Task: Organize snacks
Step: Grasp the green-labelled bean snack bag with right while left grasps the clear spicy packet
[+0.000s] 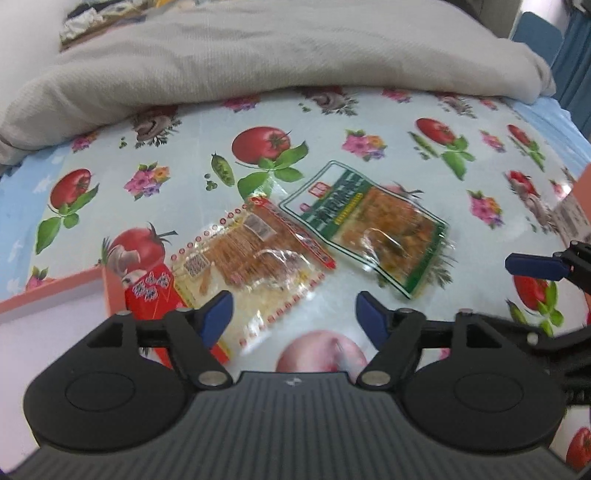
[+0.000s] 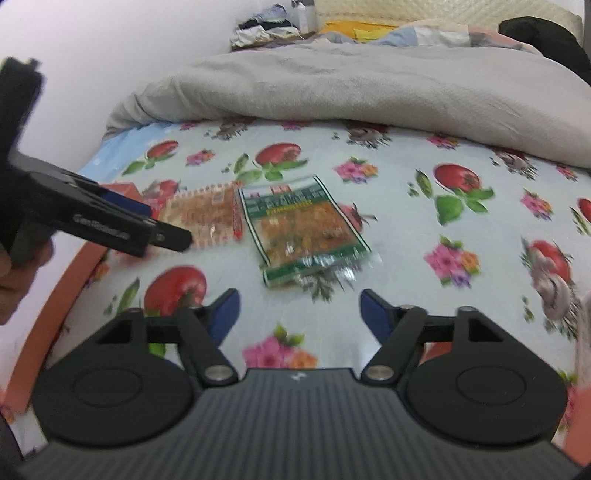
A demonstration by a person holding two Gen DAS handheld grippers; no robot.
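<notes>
Closest to us in the left wrist view, our left gripper hangs over the desk with its two blue fingers wide apart and nothing between them. Just past its left finger lies a see-through snack bag with red dots around its edge, flat on the desk cloth with tomatoes and flowers printed on it. The near left end of this bag lies on a red packet, and that packet sits at the corner of an orange box. Right beside the dotted bag, touching or almost touching it, lies a green-edged snack bag, also flat and turned a bit slanted. At the right edge of this view we see one blue finger of our right gripper. In the right wrist view, our right gripper also has its fingers far apart and holds nothing. The green-edged snack bag lies just ahead of it on the desk. To the left of that bag is the dotted snack bag, and our left gripper reaches in over its left end; from here we cannot tell if it touches the bag. A hand shows at the left edge behind it. Farther back, a big grey blanket is bunched up along the far side of the desk. Behind the blanket are some blurry clothes.
</notes>
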